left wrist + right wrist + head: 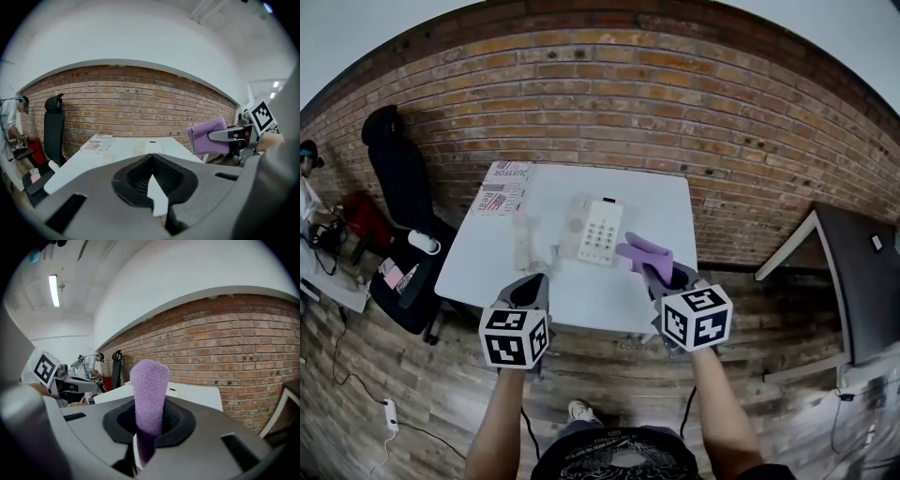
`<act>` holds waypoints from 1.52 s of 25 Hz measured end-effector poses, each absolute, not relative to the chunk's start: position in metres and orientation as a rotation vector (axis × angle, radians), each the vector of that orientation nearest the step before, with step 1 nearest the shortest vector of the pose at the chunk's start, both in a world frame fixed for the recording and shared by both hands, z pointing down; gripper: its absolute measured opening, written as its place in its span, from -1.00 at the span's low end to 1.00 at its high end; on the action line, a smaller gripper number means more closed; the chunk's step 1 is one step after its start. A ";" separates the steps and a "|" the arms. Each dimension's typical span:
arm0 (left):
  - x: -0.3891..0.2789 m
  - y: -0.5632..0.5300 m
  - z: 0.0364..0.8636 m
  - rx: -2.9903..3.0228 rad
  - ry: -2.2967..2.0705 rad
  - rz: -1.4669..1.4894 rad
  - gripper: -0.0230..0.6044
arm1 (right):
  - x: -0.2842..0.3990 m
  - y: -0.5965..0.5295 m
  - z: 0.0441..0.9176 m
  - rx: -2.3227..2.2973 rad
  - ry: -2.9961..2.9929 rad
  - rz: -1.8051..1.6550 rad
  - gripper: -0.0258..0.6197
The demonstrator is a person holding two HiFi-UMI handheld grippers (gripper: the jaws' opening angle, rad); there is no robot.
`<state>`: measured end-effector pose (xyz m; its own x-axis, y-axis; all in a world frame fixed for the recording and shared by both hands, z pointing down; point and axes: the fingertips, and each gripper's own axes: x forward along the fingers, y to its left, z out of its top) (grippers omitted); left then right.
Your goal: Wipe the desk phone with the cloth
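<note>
Right gripper (664,274) clamped on fuzzy purple cloth (645,251), just above white table (661,202), right of white desk phone (599,231). Left gripper (529,291) jaws together, empty, over table's near edge.

The head view looks steeply down from above the worktop's (647,202) near edge toward the brick wall (609,94). Both gripper views sit low off that edge and face the wall across the worktop. The left gripper view catches the right hand-held gripper (213,136) and its cloth (202,133) to the right of the worktop. The right gripper view shows the left hand-held gripper (93,384) to the worktop's left.
</note>
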<state>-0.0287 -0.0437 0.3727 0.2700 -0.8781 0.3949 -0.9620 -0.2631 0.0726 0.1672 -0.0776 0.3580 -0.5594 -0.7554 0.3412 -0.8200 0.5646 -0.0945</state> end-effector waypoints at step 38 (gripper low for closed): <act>-0.012 -0.223 0.419 2.385 -1.413 0.469 -0.91 | 0.171 -0.266 0.432 1.535 -2.338 0.505 -0.78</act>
<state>-0.0115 -0.2233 0.4193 0.4541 -0.7757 0.4382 -0.8838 -0.4544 0.1115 0.1706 -0.2657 0.4324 -0.3854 -0.8163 0.4302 -0.9211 0.3682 -0.1266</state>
